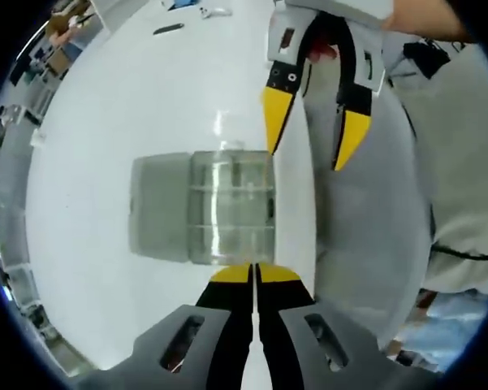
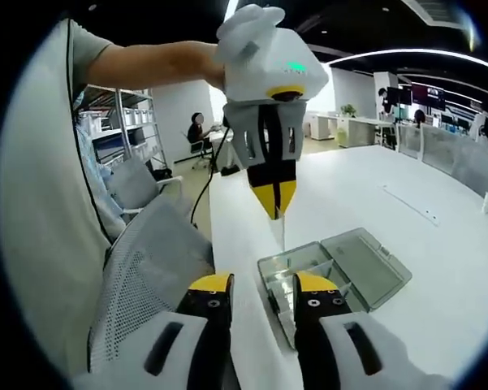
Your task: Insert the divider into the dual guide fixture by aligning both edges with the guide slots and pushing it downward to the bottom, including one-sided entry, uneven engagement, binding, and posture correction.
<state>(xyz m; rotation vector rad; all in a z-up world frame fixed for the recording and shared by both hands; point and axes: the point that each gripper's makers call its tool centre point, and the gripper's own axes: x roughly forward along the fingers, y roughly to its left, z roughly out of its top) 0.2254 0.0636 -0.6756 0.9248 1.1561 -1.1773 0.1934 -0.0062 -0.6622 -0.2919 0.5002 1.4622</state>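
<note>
A clear plastic box [image 1: 231,207] with guide slots inside lies on the white table [image 1: 146,106], its lid [image 1: 158,207] folded open beside it. My left gripper [image 1: 252,275] hangs straight above the box, jaws shut. In the right gripper view the left gripper [image 2: 274,201] points down, and a thin clear divider [image 2: 281,231], hard to make out, hangs from its tips toward the box [image 2: 304,276]. My right gripper [image 2: 262,284] stands open at the table's edge, short of the box and holding nothing. It also enters the left gripper view as the right gripper [image 1: 315,130].
A grey mesh chair [image 2: 146,276] sits close to the table's edge beside the person's pale shirt [image 2: 41,219]. A black pen [image 1: 169,29] and small items lie at the table's far end. Shelves and desks stand behind.
</note>
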